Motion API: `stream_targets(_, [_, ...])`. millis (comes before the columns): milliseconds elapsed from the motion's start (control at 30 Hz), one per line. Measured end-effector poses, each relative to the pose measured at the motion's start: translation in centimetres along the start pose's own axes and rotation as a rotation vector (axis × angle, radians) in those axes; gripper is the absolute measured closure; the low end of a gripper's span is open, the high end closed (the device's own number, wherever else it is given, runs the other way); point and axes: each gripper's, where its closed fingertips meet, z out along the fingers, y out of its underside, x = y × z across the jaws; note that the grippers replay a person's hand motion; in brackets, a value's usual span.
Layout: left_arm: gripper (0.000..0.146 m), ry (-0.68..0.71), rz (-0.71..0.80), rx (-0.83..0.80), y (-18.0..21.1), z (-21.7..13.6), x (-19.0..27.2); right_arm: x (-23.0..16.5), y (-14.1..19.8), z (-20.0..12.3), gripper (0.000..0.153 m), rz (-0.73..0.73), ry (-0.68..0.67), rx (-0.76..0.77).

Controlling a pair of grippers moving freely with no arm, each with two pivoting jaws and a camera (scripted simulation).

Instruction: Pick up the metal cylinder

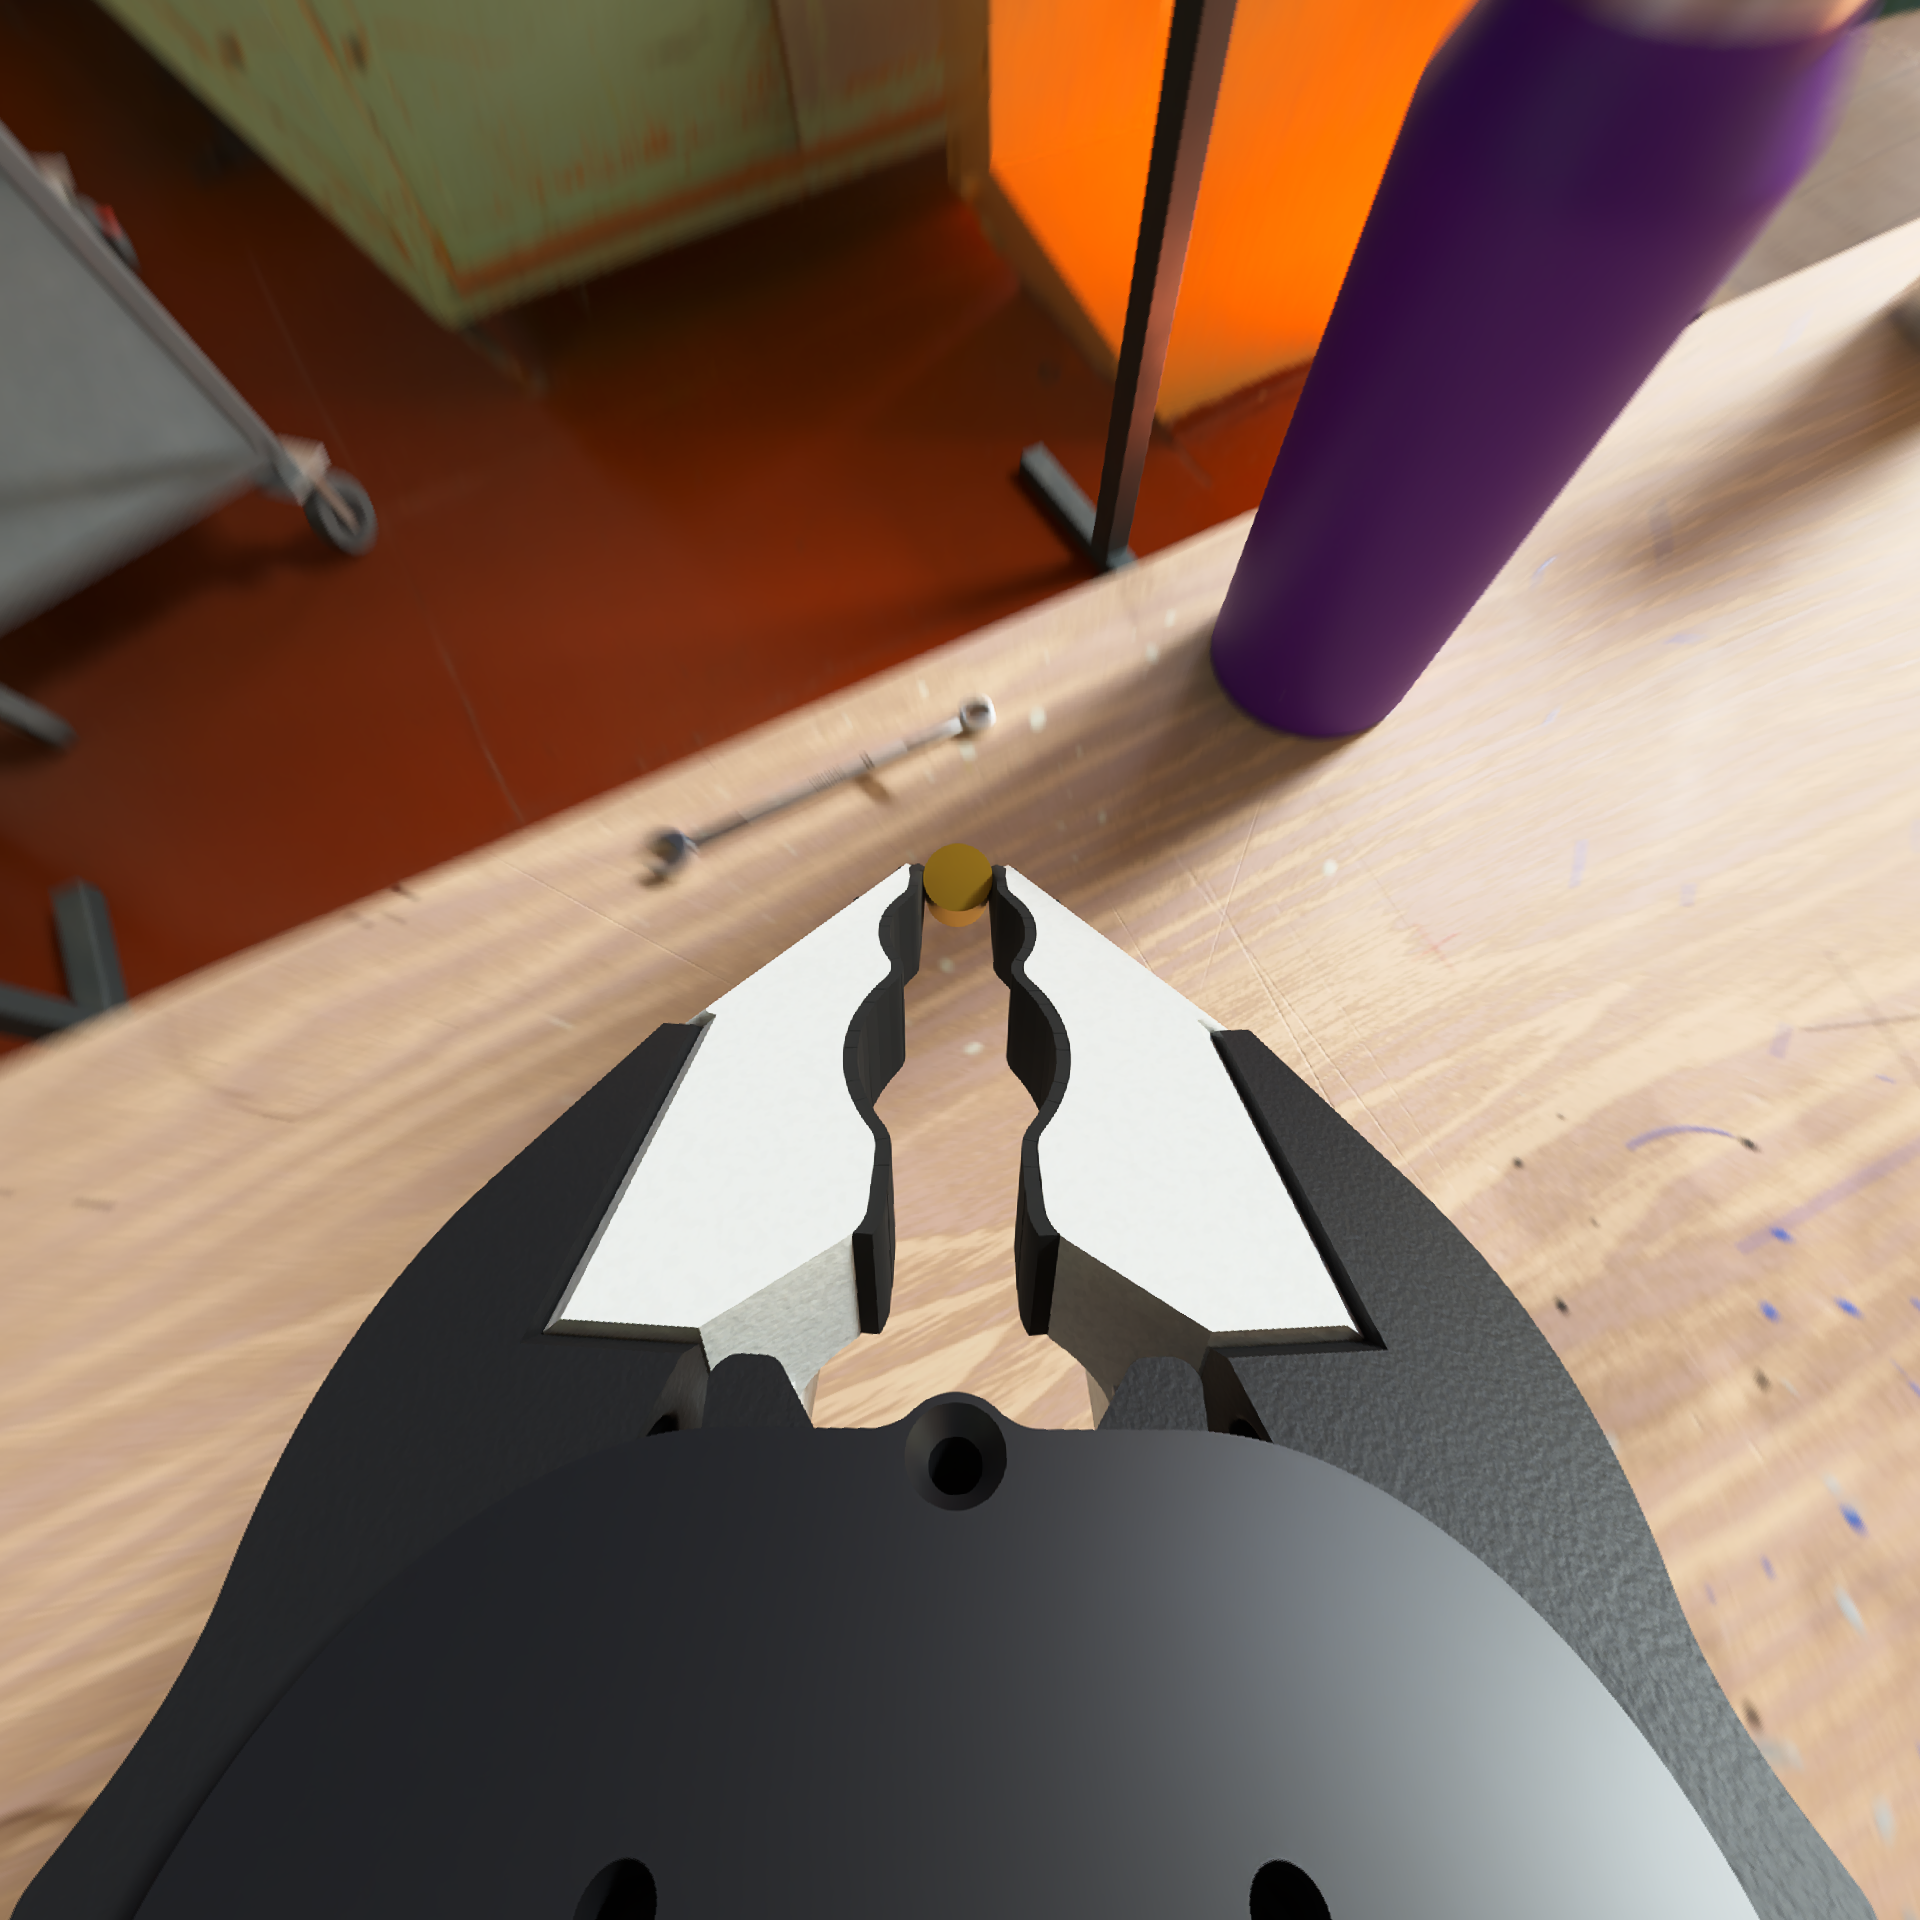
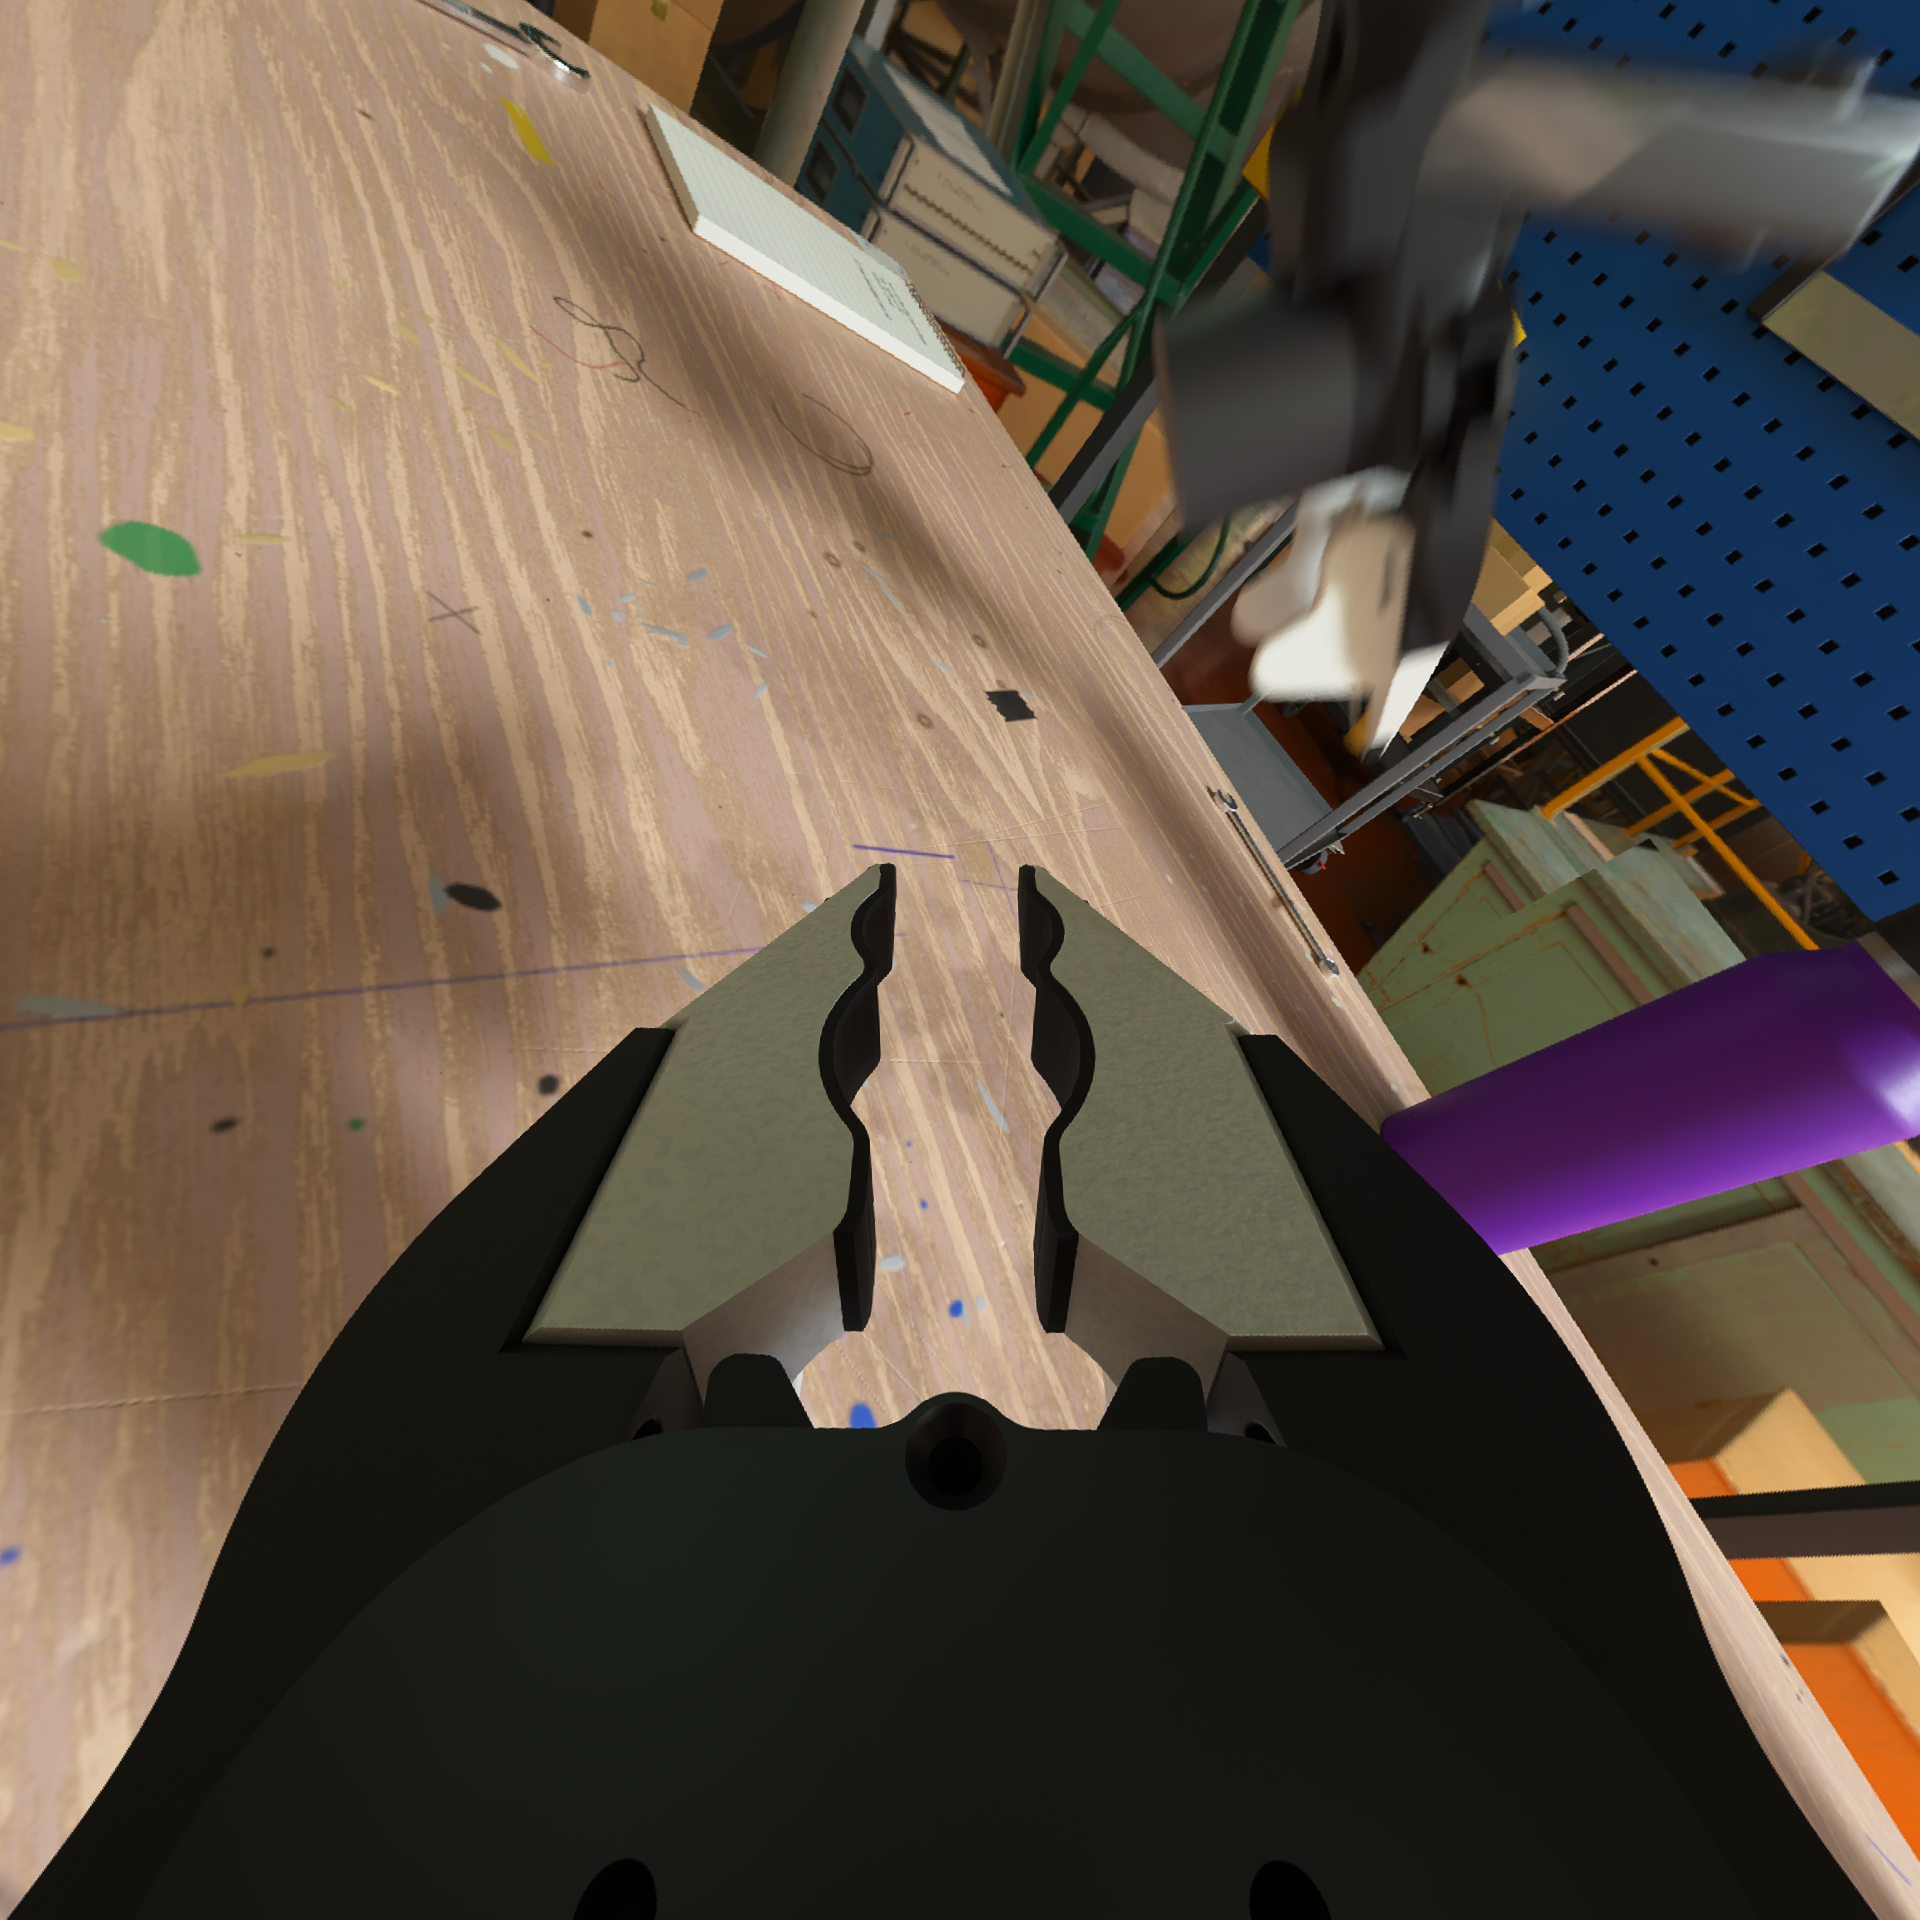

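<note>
A small gold metal cylinder [image 1: 957,876] sits pinched between the tips of my left gripper [image 1: 957,896], which is shut on it. The wooden table [image 1: 1455,1039] below looks blurred, and the cylinder appears held above it. In the right wrist view the left gripper [image 2: 1351,675] shows blurred at the upper right, above the table edge. My right gripper [image 2: 956,883] is open and empty, with only the bare wooden table [image 2: 468,727] between its fingers.
A tall purple cylinder stands on the table near its edge [image 1: 1507,416] and also shows in the right wrist view [image 2: 1662,1091]. A thin wrench [image 1: 821,790] lies by the edge. A white notebook [image 2: 810,239] lies farther along. Beyond the edge are a red floor, a green cabinet [image 1: 540,135] and a blue pegboard [image 2: 1714,468].
</note>
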Motion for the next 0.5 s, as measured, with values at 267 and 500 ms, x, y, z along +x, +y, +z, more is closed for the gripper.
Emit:
stream_targets(267, [0.134,0.213,0.195,0.071,-4.7,-21.2,-3.4,0.9,0.0,-0.1,0.13,-0.03,0.065,-0.004])
stream_targets(500, [0.134,0.534,0.162,-0.178,7.8,-26.6,2.1,1.2,-0.1,1.0,0.129,-0.107,0.11,-0.035])
